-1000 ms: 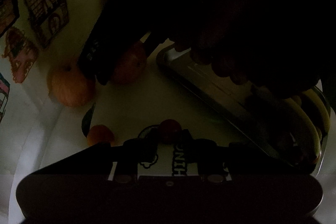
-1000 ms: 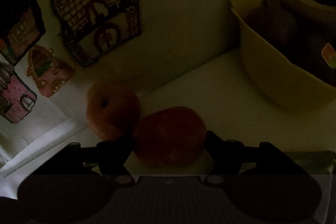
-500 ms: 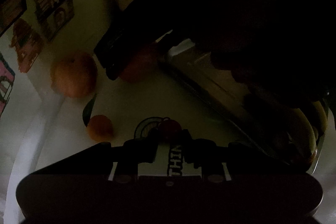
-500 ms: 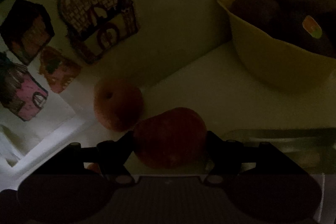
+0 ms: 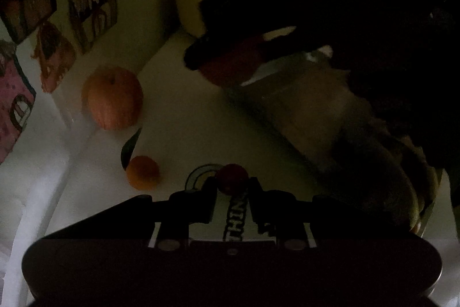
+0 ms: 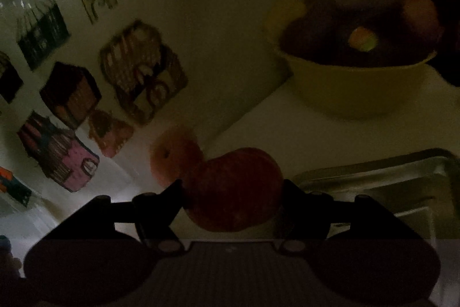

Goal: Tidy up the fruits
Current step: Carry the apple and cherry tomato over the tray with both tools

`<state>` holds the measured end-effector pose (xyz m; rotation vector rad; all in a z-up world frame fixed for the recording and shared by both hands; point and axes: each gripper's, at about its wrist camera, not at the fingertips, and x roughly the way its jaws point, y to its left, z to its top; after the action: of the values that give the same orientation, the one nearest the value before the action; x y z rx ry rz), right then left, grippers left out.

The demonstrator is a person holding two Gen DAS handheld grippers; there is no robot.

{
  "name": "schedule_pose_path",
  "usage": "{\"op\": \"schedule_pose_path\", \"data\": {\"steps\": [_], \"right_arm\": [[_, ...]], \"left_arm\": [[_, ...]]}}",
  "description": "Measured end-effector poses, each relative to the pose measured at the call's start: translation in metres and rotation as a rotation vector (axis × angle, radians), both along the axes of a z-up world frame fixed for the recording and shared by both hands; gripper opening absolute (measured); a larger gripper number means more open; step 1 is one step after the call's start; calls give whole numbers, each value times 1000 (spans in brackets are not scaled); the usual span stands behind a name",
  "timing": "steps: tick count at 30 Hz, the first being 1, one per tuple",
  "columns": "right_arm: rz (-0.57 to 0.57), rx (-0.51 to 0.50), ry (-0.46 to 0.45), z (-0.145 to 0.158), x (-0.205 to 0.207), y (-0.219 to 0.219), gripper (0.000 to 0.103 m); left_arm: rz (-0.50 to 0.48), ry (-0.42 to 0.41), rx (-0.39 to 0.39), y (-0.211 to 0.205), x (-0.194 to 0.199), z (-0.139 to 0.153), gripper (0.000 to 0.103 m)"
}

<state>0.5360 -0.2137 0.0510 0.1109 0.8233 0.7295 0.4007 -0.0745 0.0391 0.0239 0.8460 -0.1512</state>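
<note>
From the right wrist: right gripper (image 6: 232,189) pinching a red apple (image 6: 233,189) above the table (image 6: 302,131), just short of the metal tray (image 6: 373,177), with a yellow bowl (image 6: 356,88) of dark fruit beyond and drawings (image 6: 141,71) on the wall. From the left wrist only: left gripper (image 5: 232,186) clamped on a small dark-red fruit (image 5: 231,176), a little orange (image 5: 143,172) just beside it, a bigger orange fruit (image 5: 112,97) farther off. Very dim throughout; tray contents and bowl fruit hard to make out, much of the left view blocked by the black bulk of the other gripper.
</note>
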Motion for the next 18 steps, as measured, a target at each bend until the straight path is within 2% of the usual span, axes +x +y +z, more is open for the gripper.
{"op": "schedule_pose_path", "data": {"steps": [9, 13, 18], "right_arm": [[-131, -49, -58, 33, -13, -67, 76], [-210, -65, -59, 34, -24, -94, 76], [-292, -85, -33, 20, -39, -121, 76]], "left_arm": [[-26, -64, -38, -21, 14, 21, 25], [-67, -70, -51, -39, 19, 23, 25], [-117, -51, -51, -64, 22, 17, 25]]}}
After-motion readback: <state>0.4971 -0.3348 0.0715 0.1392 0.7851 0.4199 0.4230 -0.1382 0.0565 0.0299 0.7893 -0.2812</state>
